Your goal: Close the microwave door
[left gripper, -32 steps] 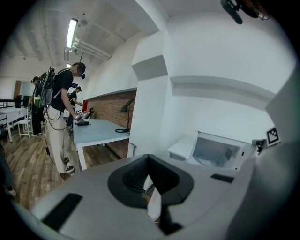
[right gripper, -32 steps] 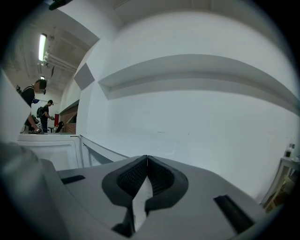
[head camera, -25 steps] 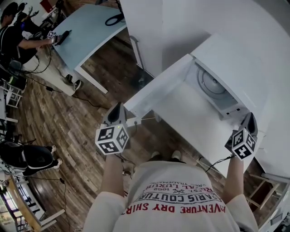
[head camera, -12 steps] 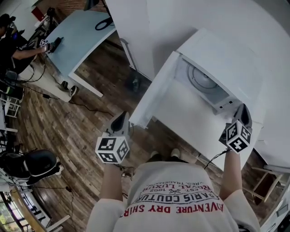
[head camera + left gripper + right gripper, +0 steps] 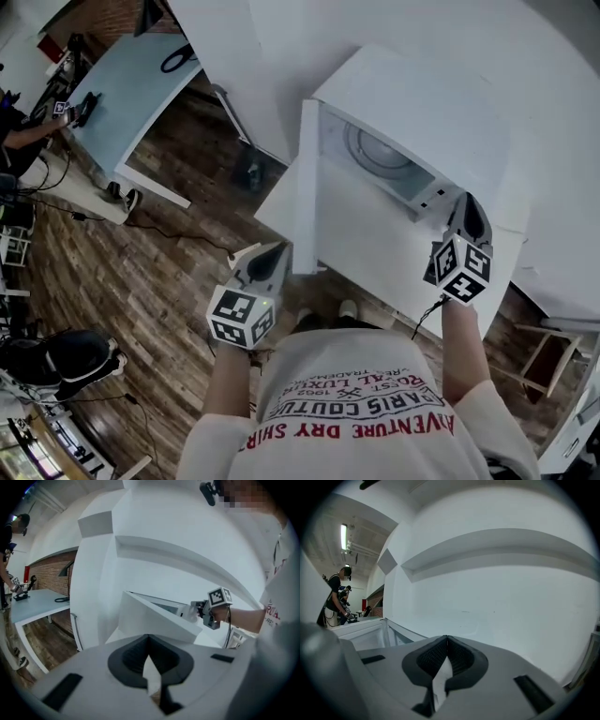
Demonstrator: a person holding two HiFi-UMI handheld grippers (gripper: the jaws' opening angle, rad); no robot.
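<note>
Left gripper (image 5: 277, 253) by the flat white door (image 5: 306, 187), right gripper (image 5: 466, 212) by the boxy, smooth microwave (image 5: 422, 103). I see both ribbed jaw pairs pinched together, empty.

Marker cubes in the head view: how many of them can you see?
2. One marker cube rides on the left gripper, by the microwave door; the other on the right gripper, at the microwave's right front. None seems hidden.

the microwave (image 5: 412, 103) cavity is half hidden behind its open door (image 5: 306, 187) and top. whether the left gripper (image 5: 277, 251) touches the door's edge cannot be told, nor whether the right gripper (image 5: 466, 204) touches the front. a person (image 5: 11, 141) by the far table (image 5: 122, 94) is cut off by the picture's edge
</note>
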